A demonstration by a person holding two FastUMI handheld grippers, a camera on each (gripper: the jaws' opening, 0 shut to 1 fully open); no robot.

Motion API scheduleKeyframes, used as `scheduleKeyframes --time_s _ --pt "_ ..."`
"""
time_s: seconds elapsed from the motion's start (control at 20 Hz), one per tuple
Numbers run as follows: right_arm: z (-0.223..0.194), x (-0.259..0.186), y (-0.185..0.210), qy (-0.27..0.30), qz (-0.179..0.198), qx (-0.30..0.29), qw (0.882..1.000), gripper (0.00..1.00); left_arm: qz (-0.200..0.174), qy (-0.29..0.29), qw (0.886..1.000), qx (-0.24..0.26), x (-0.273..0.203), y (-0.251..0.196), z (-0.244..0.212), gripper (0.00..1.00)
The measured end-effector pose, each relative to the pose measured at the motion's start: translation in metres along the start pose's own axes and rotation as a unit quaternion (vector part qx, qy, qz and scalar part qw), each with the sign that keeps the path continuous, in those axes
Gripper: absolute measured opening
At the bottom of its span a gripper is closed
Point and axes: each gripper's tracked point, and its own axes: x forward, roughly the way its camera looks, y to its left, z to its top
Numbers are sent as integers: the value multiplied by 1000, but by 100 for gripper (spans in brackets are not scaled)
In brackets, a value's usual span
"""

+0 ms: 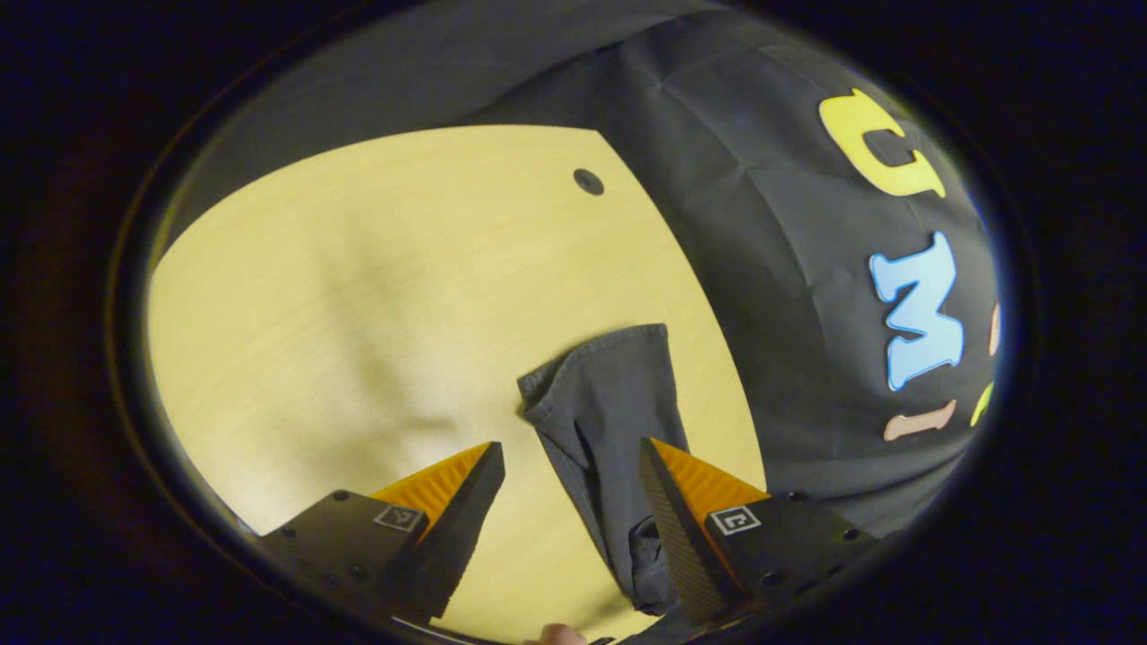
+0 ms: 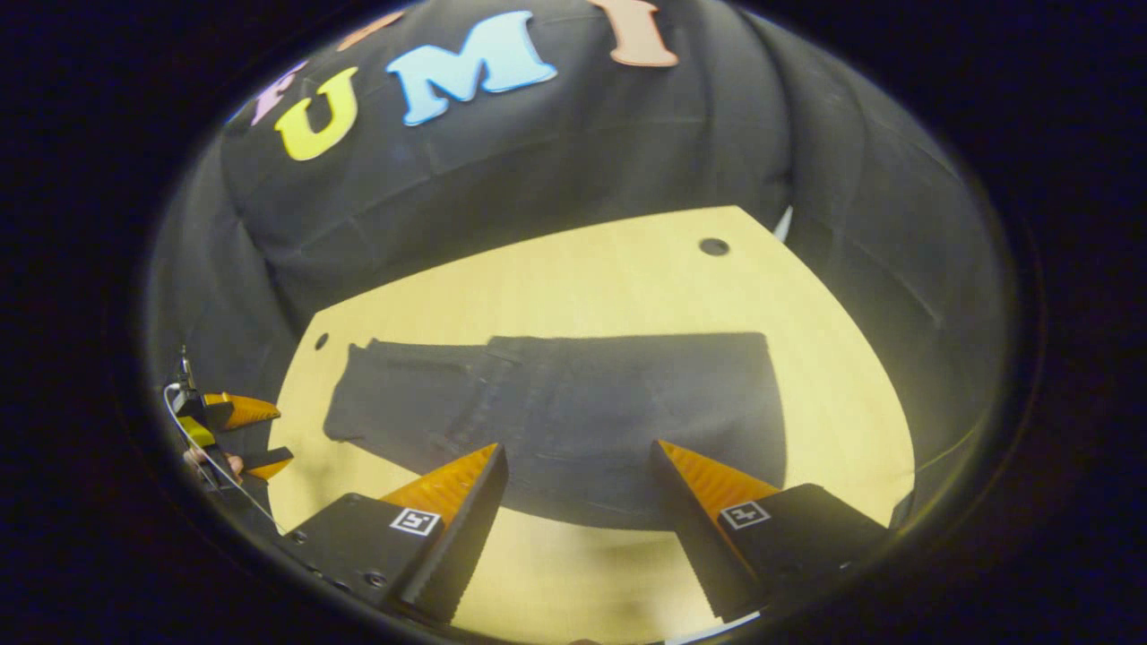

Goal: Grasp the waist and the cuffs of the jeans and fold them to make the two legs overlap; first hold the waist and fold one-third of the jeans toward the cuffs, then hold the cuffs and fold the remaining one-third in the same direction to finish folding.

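Observation:
Dark jeans [image 2: 573, 403] lie flat and lengthwise across the wooden table [image 2: 573, 278], apparently doubled so the legs overlap. My right gripper [image 2: 578, 446] hovers open just above their near edge, around the middle of their length. At the far left my left gripper [image 2: 264, 437] stands open beside the jeans' left end, with a hand behind it. In the left gripper view, one end of the jeans [image 1: 609, 394] lies ahead, and the cloth runs down past the right fingertip [image 1: 663, 484]. The left gripper [image 1: 571, 452] is open with nothing held.
The table [image 1: 358, 296] has a small round hole [image 1: 588, 182] near its far corner. The right gripper view shows two such holes [image 2: 714, 246] [image 2: 321, 341]. Black cloth walls close the booth behind the table. Bare wood lies left of the jeans in the left gripper view.

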Motion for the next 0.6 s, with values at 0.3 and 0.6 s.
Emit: scheduleKeyframes --time_s 0.3,0.6 --pt "-37 -29 -74 22 -68 76 995 96 80 20 996 35 82 10 -2 99" --pt "-57 -40 -77 29 -79 97 992 96 187 -3 975 122 116 4 -3 93"
